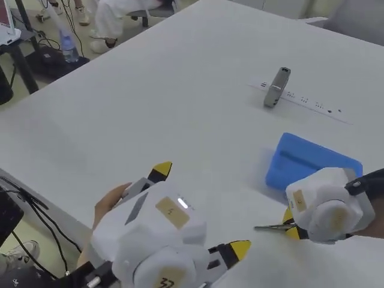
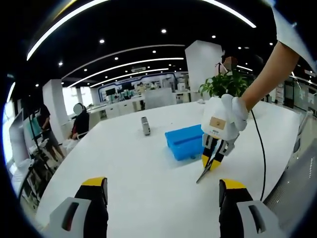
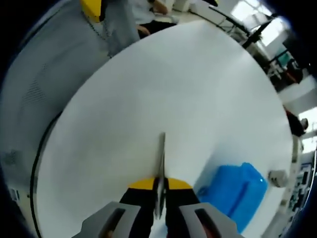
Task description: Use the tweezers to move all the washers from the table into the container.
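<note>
Quick update from the bench: I'm holding the tweezers [image 1: 271, 227] in my right tongs [image 1: 290, 225], and those jaws are squeezing down on the handle end, so the tool is sticking straight out past the yellow tips. My left tongs [image 1: 200, 208] are hanging near my edge of the white table [image 1: 180, 102] with the jaws spread wide and nothing between them.

What I'm lining up around is direction. In the right gripper view the tweezers [image 3: 161, 158] are running along the same line as the jaws, out over bare tabletop, while the blue container [image 3: 233, 196] is sitting off to one side and behind the points. So the tool is aiming away from the box, not at it. In the head view the container [image 1: 312, 165] is lying just beyond my right tongs, well apart from the left ones, so the right side is clearly the nearer one for drop-offs.

The washers are too small for me to pick out. My guess is I'm heading for a pickup, then swinging back toward the box.
</note>
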Demonstrator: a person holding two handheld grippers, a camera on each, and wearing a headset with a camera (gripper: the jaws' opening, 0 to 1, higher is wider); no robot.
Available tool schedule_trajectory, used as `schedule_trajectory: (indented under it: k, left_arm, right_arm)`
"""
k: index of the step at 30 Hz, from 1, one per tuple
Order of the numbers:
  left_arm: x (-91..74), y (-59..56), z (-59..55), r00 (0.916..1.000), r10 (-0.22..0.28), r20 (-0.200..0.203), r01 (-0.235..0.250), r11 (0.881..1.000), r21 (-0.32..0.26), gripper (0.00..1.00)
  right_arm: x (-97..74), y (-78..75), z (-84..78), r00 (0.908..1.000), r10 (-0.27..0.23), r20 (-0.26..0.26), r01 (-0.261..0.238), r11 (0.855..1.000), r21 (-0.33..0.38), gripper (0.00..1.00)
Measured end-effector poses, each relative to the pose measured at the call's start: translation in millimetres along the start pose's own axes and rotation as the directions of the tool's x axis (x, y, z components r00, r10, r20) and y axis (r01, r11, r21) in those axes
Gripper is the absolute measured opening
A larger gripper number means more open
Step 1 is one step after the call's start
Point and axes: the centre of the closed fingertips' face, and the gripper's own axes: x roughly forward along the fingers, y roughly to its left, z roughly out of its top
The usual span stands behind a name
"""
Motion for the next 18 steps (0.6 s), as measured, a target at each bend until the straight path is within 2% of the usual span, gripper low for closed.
schedule_trajectory:
  k: [2,6,8,10,11,12,14,15,16,17,18]
  left_arm:
    - [0.4,-1.2,-0.6,1.0000,-0.004,-0.004,0.004,1.000,0.005,0.96]
    - [1.1,-3.8,-2.3,0.9998,-0.016,-0.013,0.016,1.000,0.013,0.96]
    - [1.5,-4.8,-3.7,0.9996,-0.021,-0.022,0.021,1.000,0.017,0.96]
    - [2.2,-6.4,-6.8,0.9987,-0.029,-0.041,0.029,0.999,0.019,0.96]
    - [2.4,-7.0,-7.5,0.9984,-0.032,-0.046,0.033,0.999,0.020,0.96]
    - [2.6,-7.7,-7.9,0.9981,-0.038,-0.049,0.039,0.999,0.017,0.95]
    - [3.8,-7.7,-7.1,0.9972,-0.053,-0.053,0.053,0.999,-0.004,0.96]
    - [4.5,-6.4,-5.9,0.9969,-0.057,-0.055,0.056,0.998,-0.015,0.96]
    - [4.9,-6.3,-5.4,0.9967,-0.061,-0.055,0.060,0.998,-0.020,0.96]
    - [6.0,-8.8,-3.7,0.9948,-0.088,-0.051,0.085,0.995,-0.057,0.96]
    - [6.7,-10.0,-2.3,0.9931,-0.105,-0.052,0.099,0.989,-0.107,0.96]
  right_arm:
    - [-1.2,1.3,0.8,0.9999,-0.008,0.010,0.007,1.000,0.023,0.02]
    - [-2.7,-0.5,1.0,0.9986,-0.033,0.043,0.027,0.991,0.132,0.01]
    - [-3.2,-0.4,3.3,0.9940,-0.060,0.092,0.038,0.974,0.222,0.01]
    - [-4.8,-0.1,4.8,0.9870,-0.087,0.135,0.040,0.948,0.314,0.01]
    - [-6.3,-0.9,5.3,0.9810,-0.113,0.158,0.047,0.928,0.370,0.01]
    - [-7.9,-1.4,7.0,0.9752,-0.130,0.179,0.049,0.915,0.401,0.01]
    - [-11.4,-4.6,8.2,0.9575,-0.181,0.225,0.045,0.863,0.503,0.01]
    - [-20.3,-6.4,14.7,0.9388,-0.226,0.260,0.047,0.831,0.554,0.01]
    - [-23.6,-6.9,16.9,0.9320,-0.241,0.271,0.048,0.822,0.567,0.01]
    - [-33.1,-8.4,21.1,0.9125,-0.286,0.292,0.054,0.792,0.607,0.01]
    - [-42.9,-7.8,27.0,0.8924,-0.327,0.311,0.063,0.773,0.632,0.01]
